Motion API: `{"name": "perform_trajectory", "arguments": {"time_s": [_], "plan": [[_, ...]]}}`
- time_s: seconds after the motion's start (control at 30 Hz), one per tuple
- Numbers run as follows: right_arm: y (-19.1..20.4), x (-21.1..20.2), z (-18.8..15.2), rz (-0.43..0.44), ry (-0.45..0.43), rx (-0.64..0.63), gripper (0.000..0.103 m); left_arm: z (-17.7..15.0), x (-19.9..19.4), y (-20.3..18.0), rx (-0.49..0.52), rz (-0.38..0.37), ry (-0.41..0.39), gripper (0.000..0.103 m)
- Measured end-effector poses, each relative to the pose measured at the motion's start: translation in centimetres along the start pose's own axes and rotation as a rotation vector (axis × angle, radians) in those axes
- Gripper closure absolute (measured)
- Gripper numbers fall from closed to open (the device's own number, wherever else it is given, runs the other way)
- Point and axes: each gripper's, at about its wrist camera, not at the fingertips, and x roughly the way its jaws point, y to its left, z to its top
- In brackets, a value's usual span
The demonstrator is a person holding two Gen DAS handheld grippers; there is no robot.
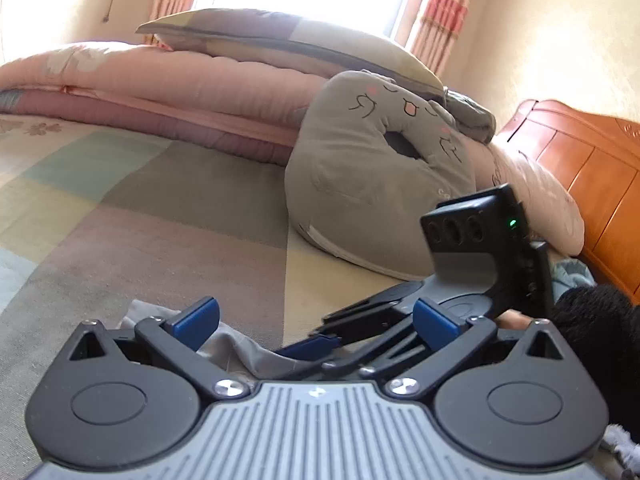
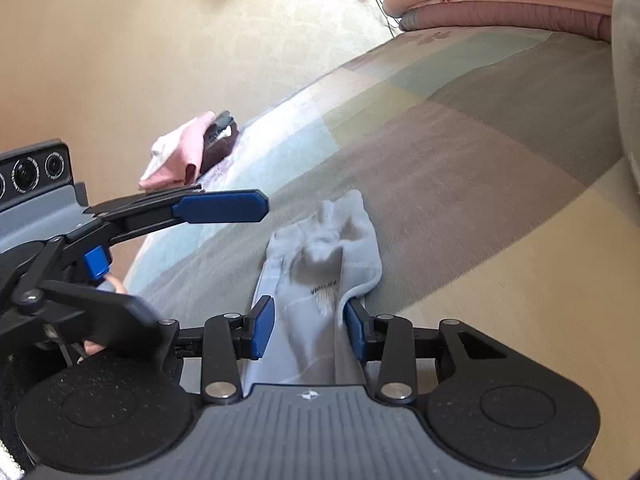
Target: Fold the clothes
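Here, left wrist view: the left gripper (image 1: 316, 320) is sitting low over the patchwork bedsheet (image 1: 140, 200), jaws standing wide with nothing pressed between the blue pads. A grey garment (image 1: 240, 350) is lying under and between them, at about 6 o'clock. The right gripper (image 1: 404, 320) is reaching in from 4 o'clock, its fingers crossing in front of the left one's right finger. A grey cartoon-face pillow (image 1: 372, 184) is leaning at 1 o'clock against folded pink quilts (image 1: 180, 80); an orange wooden headboard (image 1: 580, 168) is showing at 3 o'clock.

Right wrist view: the right gripper (image 2: 308, 330) is pointing down at the bed, jaws partly apart. The pale garment is lying lengthwise between the pads, bunched toward 12 o'clock; whether the pads are pressing it I cannot tell. The left gripper is coming in from 9 o'clock, fingertips near together. A pink folded cloth (image 2: 180, 152) is resting at the bed's edge at 10 o'clock, well apart.
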Motion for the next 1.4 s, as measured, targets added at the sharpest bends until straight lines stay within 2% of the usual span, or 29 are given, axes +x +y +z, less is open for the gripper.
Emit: {"name": "perform_trajectory", "arguments": {"time_s": [0.07, 0.1, 0.17, 0.2, 0.23, 0.4, 0.53, 0.73, 0.87, 0.9, 0.97, 1.03, 1.07, 1.17, 1.37, 1.4], "plan": [[0.1, 0.1, 0.1, 0.0, -0.002, -0.009, 0.062, 0.0, -0.2, 0.1, -0.002, 0.003, 0.003, 0.001], [0.2, 0.2, 0.2, -0.004, -0.003, -0.015, 0.067, 0.0, -0.3, 0.0, 0.001, 0.006, 0.004, 0.001], [0.5, -0.1, 0.1, -0.051, 0.003, -0.046, 0.084, 0.0, -0.4, 0.0, 0.005, 0.02, 0.005, 0.001], [0.6, -0.2, 0.0, -0.075, 0.006, -0.063, 0.097, 0.0, -0.4, 0.0, 0.006, 0.034, 0.011, 0.001], [0.8, -0.3, -0.1, -0.105, 0.008, -0.085, 0.1, 0.0, -0.4, 0.1, 0.006, 0.049, 0.018, 0.001], [1.0, -1.4, 0.7, -0.257, -0.023, -0.143, 0.1, -0.4, 1.5, 0.1, 0.017, 0.146, 0.126, 0.001], [0.6, -2.1, 1.6, -0.317, -0.044, -0.15, 0.1, -0.8, 2.9, 0.4, 0.022, 0.183, 0.195, 0.001], [-0.4, -2.6, 3.0, -0.406, -0.059, -0.159, 0.1, -1.0, 2.9, 0.6, 0.021, 0.161, 0.198, 0.001], [-0.9, -2.0, 3.4, -0.435, -0.001, -0.159, 0.094, -1.2, 3.0, 1.0, 0.01, 0.165, 0.209, 0.001], [-0.7, -2.5, 3.5, -0.436, -0.01, -0.168, 0.093, -1.1, 3.0, 1.0, 0.007, 0.166, 0.211, 0.001], [-0.4, -3.1, 4.1, -0.405, -0.044, -0.18, 0.083, -1.2, 3.1, 1.2, 0.003, 0.163, 0.216, 0.001], [-0.5, -3.0, 5.2, -0.36, -0.059, -0.183, 0.067, -1.2, 3.3, 1.1, 0.007, 0.165, 0.226, 0.001], [-0.7, -2.6, 5.9, -0.337, -0.059, -0.183, 0.066, -1.3, 3.4, 1.0, 0.009, 0.168, 0.231, 0.001], [-1.5, -0.4, 7.6, -0.298, -0.011, -0.198, 0.066, -1.3, 3.3, 1.2, 0.005, 0.165, 0.229, 0.001], [-2.6, 3.9, 8.1, -0.216, 0.106, -0.232, 0.068, -1.4, 3.2, 1.9, -0.024, 0.165, 0.222, 0.001], [-2.2, 4.1, 7.9, -0.214, 0.101, -0.261, 0.089, -1.4, 3.2, 2.0, -0.027, 0.163, 0.222, 0.001]]}}
